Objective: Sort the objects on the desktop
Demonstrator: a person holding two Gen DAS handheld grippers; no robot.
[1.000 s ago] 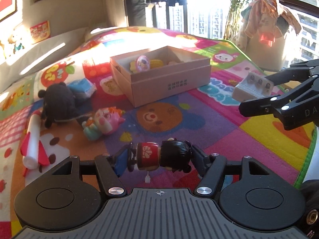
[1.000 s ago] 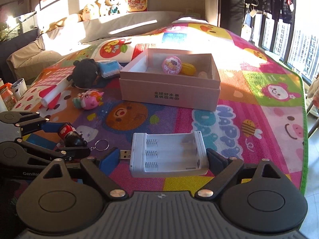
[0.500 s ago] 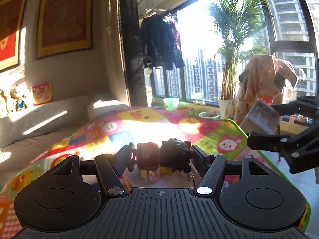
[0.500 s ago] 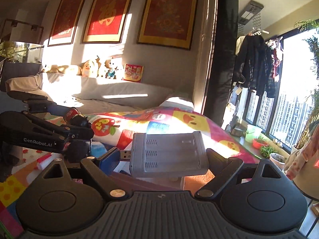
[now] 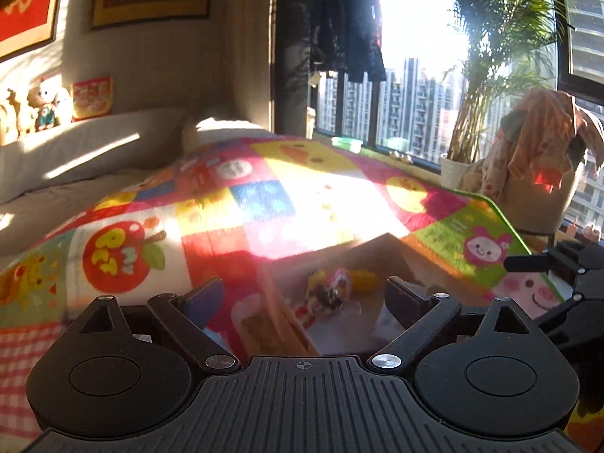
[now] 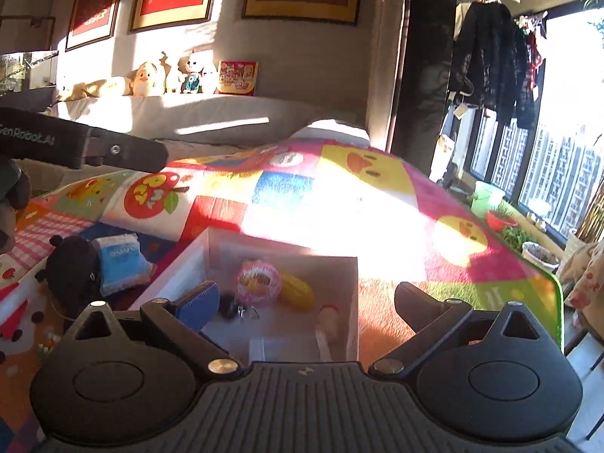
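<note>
Left wrist view
- Left gripper [image 5: 304, 294]: we read the jaws as spread wide with nothing between them, poised over the cardboard box [image 5: 396, 243].
- Box, from here: at 12 o'clock just ahead of the jaws; blurred, but we count one pink ball [image 5: 334, 287] and one yellow corn-shaped toy [image 5: 362, 279] inside.
- Why so placed: we judge the box to be the sorting bin, so wide jaws above it fit a drop-off.
- Right gripper [image 5: 558, 264]: dark shape at 3 o'clock, beside the box; its jaws cannot be read from this side.

Right wrist view
- Right gripper, own view: jaws spread, empty, above the box's near end.
- Box contents: one pink ball, one yellow corn toy, one small dark figure with a key ring [image 6: 236, 307], one round-headed stick-like toy [image 6: 326, 321], one white battery holder [image 6: 281, 349] at 6 o'clock. Five things counted.
- Left on the play mat [image 6: 377, 188]: at 9 o'clock, one black plush [image 6: 70, 271], one blue pack [image 6: 120, 262], one red-and-white rocket toy [image 6: 11, 311] at the frame edge. Three counted, we judge these still to be sorted.
</note>
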